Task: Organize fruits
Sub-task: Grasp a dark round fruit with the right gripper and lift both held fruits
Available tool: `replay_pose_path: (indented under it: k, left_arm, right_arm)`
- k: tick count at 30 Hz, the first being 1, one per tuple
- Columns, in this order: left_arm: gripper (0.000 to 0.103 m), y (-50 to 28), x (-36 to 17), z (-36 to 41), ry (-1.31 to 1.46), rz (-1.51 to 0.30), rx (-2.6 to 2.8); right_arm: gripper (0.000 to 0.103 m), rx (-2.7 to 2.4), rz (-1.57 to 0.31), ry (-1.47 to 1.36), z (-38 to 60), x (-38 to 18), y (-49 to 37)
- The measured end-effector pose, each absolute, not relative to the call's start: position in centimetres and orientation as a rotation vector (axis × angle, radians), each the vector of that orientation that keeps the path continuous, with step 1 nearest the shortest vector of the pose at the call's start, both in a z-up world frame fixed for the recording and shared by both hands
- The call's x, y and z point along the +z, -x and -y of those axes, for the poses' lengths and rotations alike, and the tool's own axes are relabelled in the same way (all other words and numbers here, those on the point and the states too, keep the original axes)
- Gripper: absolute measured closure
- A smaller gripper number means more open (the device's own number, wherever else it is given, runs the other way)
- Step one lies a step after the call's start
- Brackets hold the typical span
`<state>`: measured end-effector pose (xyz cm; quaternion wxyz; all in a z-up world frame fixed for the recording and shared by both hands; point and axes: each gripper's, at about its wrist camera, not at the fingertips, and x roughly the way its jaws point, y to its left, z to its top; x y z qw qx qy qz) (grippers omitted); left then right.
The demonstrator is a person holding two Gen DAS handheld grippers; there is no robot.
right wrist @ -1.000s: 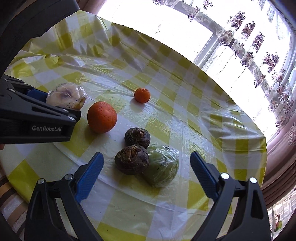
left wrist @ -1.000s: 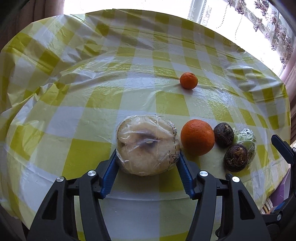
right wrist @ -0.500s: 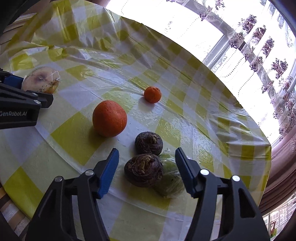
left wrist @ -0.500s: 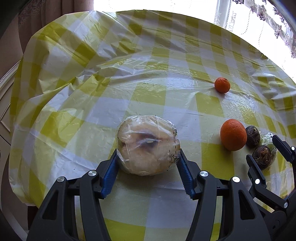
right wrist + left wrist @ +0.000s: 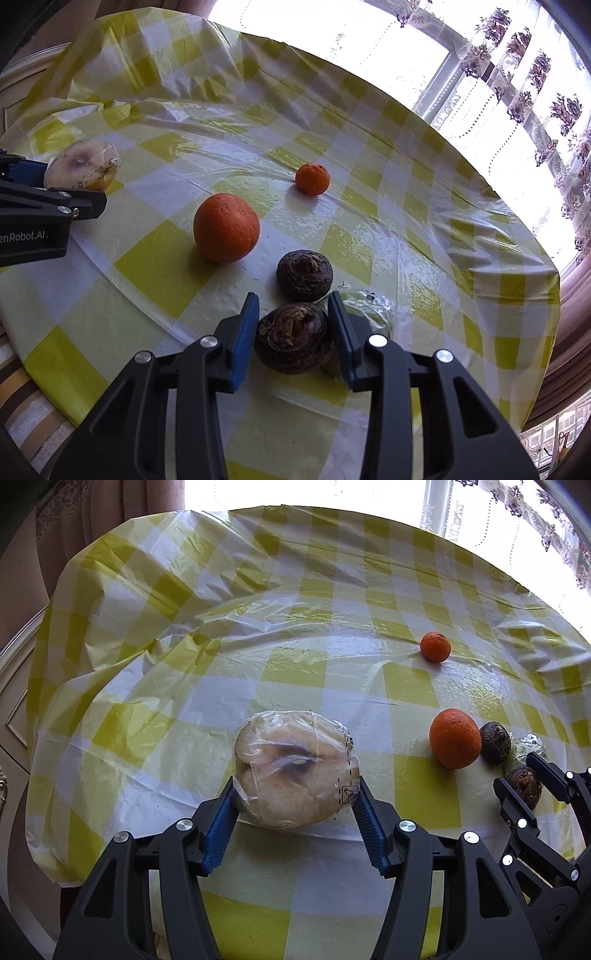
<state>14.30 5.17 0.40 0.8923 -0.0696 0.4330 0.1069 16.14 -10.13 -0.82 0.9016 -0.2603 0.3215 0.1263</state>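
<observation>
My left gripper is shut on a pale fruit wrapped in clear plastic, held over the left part of the yellow-checked table; that fruit also shows in the right wrist view. My right gripper has closed around the nearer dark brown round fruit, with its pads against both sides. A second dark brown fruit sits just beyond it. A green plastic-wrapped fruit lies half hidden behind the right finger. A large orange and a small orange rest further out.
The round table is covered with a wrinkled, glossy plastic cloth. Its near edge runs under both grippers. A bright window with patterned curtains stands behind the table. A pale cabinet is at the left.
My left gripper has carried the wrapped fruit leftward, away from the oranges. My right gripper moved forward and narrowed from wide open to closed around the nearer dark fruit.
</observation>
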Motion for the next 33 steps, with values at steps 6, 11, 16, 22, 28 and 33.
replay_pose_path:
  k: [6,11,16,22,28,33]
  left_arm:
    - [0.045,-13.3,1.3,-4.4,0.134,-0.886,0.209]
    - [0.045,-12.6,2.1,-3.6,0.126,-0.875,0.191]
    - [0.045,-11.7,2.9,-2.4,0.112,-0.862,0.167]
    - [0.045,-10.7,3.9,-0.5,0.088,-0.849,0.133]
    - [0.045,-9.7,5.1,2.3,0.053,-0.836,0.078]
    - [0.045,-9.0,5.6,5.7,0.015,-0.84,0.009]
  right_arm:
    - [0.064,0.28,-0.709,0.395,12.8,0.5,-15.6]
    - [0.064,0.311,-0.751,0.261,15.3,1.3,-14.7]
    - [0.064,0.323,-0.774,0.17,17.6,1.8,-13.5]
    - [0.064,0.317,-0.772,0.133,19.5,2.3,-11.7]
    - [0.064,0.29,-0.774,0.093,22.2,2.6,-10.0]
    - [0.064,0.253,-0.769,0.054,25.2,3.0,-8.1]
